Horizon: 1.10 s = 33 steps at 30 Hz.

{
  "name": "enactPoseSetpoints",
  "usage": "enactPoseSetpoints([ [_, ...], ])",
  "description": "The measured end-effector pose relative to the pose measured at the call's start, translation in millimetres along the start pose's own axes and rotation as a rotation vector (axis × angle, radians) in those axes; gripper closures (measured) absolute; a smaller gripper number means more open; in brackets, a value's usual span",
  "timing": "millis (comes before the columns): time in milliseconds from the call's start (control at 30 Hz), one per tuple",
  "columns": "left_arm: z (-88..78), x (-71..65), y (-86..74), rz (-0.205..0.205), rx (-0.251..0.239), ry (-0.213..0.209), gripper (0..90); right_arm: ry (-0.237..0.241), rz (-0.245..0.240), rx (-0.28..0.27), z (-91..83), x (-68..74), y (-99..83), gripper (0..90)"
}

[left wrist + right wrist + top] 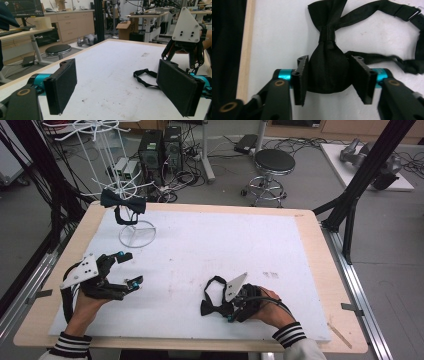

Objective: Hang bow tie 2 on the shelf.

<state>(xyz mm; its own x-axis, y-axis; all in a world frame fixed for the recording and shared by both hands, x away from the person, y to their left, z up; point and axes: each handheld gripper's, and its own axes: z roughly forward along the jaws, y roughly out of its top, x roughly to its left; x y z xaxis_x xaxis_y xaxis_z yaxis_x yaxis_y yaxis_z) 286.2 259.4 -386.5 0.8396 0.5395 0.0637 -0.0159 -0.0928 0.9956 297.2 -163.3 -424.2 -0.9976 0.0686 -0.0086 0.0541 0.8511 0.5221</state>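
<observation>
Table (310,270): wooden top, white mat over most of it, light stains mid-mat.
Bow tie (327,63): black, flat on the mat at near-right centre in the high view (209,306); strap loops away from it across the mat; a bit of strap visible in the left gripper view (143,77).
Right gripper (329,76): low at the mat, held by the right hand (267,302); jaws on either side of one wing of the bow tie, pads touching the cloth and bunching it, so grasping the bow tie. High view puts it near the front edge, right of centre (235,307). Also seen far right in the left gripper view, white plate on top (186,25).
Left gripper (131,269): left side of the mat, held by the left hand (87,305); jaws spread wide, released, nothing between them. Own view shows both black pads well apart above the mat (120,87).
Second bow tie (122,201): dark, hanging on the rack, strap dangling below it.
Rack (136,234): white wire stand, round base on the mat's far-left corner.
Stool (274,162): black round seat, on the floor beyond the table.
Floor behind: PC towers (160,150), tangled cables.
</observation>
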Motion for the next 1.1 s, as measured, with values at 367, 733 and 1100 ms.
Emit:
enactPoseSetpoints([
  [367, 1.3, -1.1, -0.2, 0.0, 0.004, 0.0, 17.2, 0.027, -0.026, -0.001, -1.4, 3.3, 0.8, 75.7],
  [733, 1.9, -1.3, -0.5, -0.001, 0.005, -0.008, 17.3, 0.013, -0.029, -0.045, -5.1, 4.4, -0.8, 76.0],
  [1100, 4.1, -1.0, 1.1, 0.004, 0.004, -0.013, 17.3, -0.04, -0.022, -0.156, -18.2, 4.5, -0.4, 76.4],
])
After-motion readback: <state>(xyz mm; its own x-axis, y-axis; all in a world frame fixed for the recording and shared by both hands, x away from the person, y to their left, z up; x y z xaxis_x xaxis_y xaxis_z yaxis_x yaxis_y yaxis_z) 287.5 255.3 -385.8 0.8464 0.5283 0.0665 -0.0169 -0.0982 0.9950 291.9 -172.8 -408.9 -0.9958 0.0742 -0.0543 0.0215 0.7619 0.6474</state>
